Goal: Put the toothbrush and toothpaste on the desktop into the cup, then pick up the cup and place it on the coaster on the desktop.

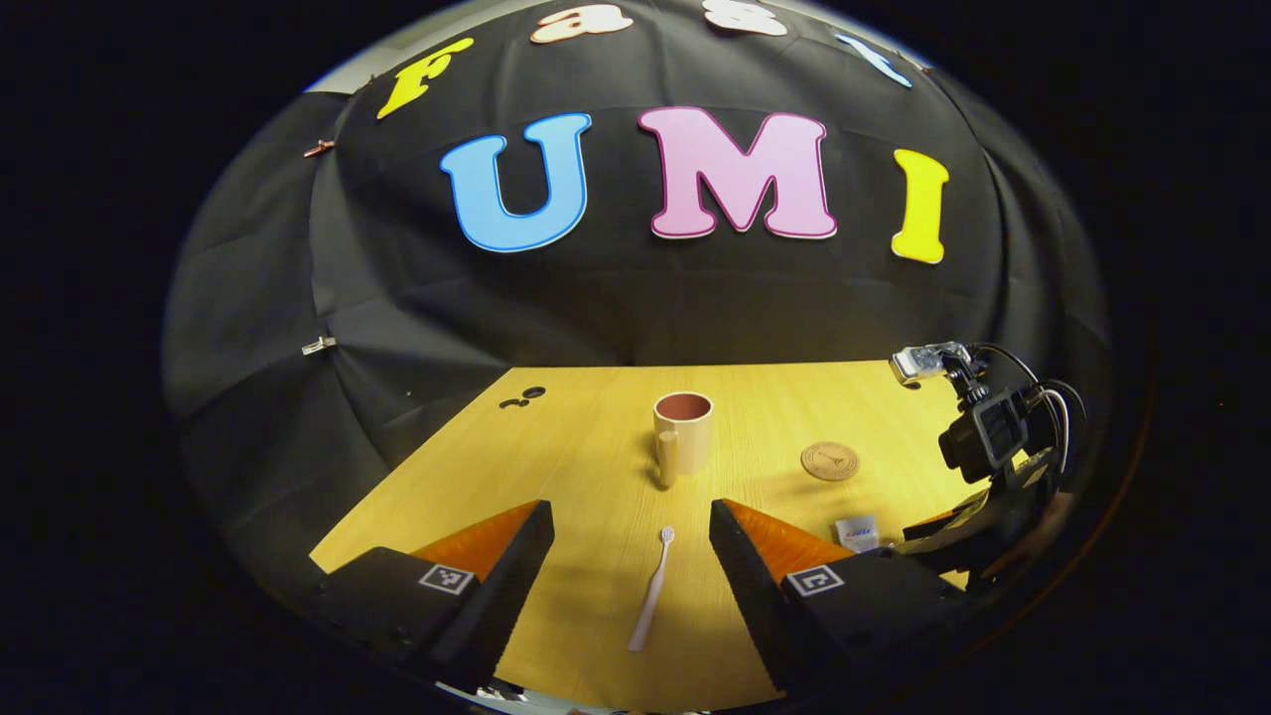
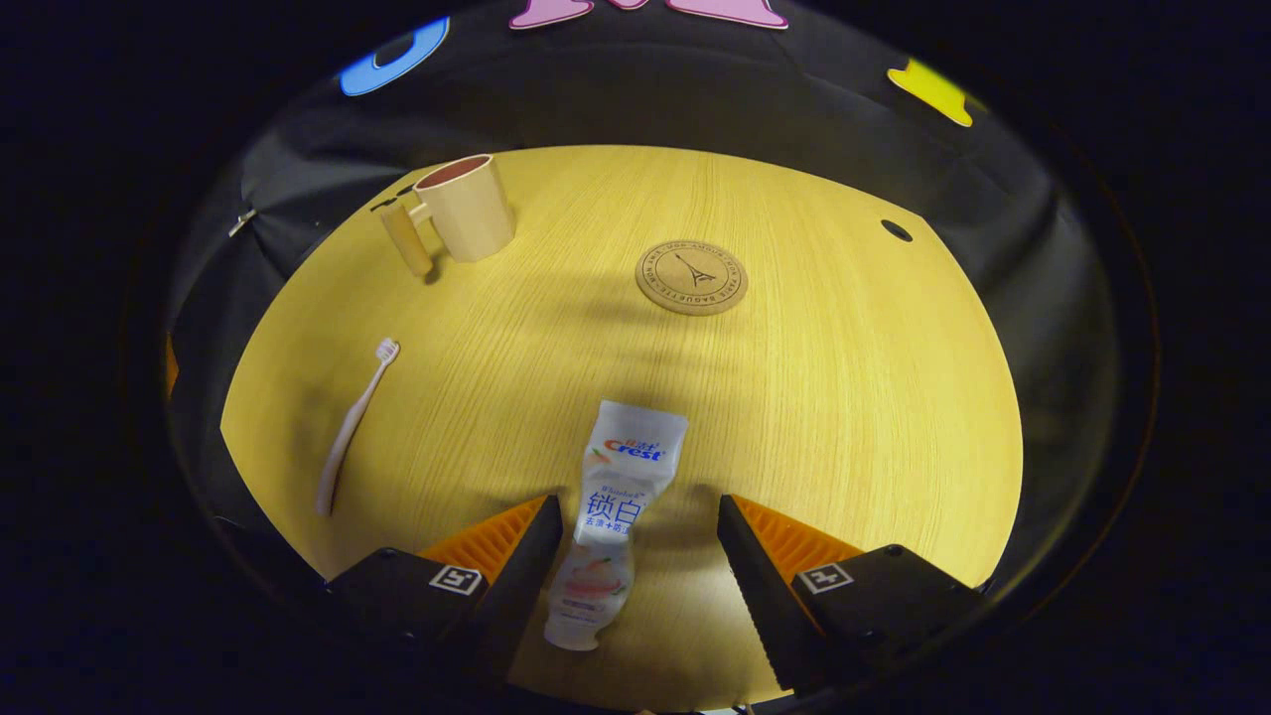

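Both grippers spread, nothing lifted.
Left gripper (image 1: 632, 541) straddles slim pale plastic toothbrush (image 1: 650, 592); right gripper (image 2: 639, 536) straddles white soft toothpaste tube (image 2: 614, 516). Clench mid-body. Upper left: beige handled cup (image 2: 465, 209); centre: round cork coaster (image 2: 691, 277).

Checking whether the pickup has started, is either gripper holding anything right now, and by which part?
Nothing is held. The left gripper is open around the toothbrush; the right gripper is open around the toothpaste.
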The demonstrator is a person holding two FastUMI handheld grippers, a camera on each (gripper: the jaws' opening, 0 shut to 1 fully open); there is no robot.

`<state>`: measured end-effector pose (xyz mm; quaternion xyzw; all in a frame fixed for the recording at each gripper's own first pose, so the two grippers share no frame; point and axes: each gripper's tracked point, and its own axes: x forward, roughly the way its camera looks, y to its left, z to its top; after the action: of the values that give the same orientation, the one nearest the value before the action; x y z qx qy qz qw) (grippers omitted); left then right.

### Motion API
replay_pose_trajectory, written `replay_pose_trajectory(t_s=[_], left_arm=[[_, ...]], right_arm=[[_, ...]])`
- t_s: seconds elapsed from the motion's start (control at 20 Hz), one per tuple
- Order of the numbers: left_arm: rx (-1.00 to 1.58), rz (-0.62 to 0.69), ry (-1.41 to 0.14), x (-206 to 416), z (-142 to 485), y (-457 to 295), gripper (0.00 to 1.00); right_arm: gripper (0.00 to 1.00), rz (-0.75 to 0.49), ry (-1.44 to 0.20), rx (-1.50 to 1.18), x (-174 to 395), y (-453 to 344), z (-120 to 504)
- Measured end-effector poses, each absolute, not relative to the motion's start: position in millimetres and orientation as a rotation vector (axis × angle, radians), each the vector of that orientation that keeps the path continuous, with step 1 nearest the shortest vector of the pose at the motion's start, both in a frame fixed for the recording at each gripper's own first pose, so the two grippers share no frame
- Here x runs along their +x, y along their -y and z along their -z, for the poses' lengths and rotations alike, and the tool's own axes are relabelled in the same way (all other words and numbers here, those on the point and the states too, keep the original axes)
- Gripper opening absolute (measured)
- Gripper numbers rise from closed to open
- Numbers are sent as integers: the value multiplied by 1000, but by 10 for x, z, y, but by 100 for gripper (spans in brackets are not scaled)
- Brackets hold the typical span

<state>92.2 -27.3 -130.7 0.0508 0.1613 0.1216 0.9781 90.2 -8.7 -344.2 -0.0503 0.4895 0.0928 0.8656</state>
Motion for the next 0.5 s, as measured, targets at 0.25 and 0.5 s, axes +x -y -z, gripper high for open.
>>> replay_pose_trajectory(t_s=[0.25, 0.5], left_arm=[[57, -266, -360, 928, 1423, 224, 100], [53, -269, -359, 888, 1422, 189, 100]], right_arm=[[98, -196, -1082, -115, 869, 67, 3573], [93, -198, -1126, -109, 802, 2, 3620]])
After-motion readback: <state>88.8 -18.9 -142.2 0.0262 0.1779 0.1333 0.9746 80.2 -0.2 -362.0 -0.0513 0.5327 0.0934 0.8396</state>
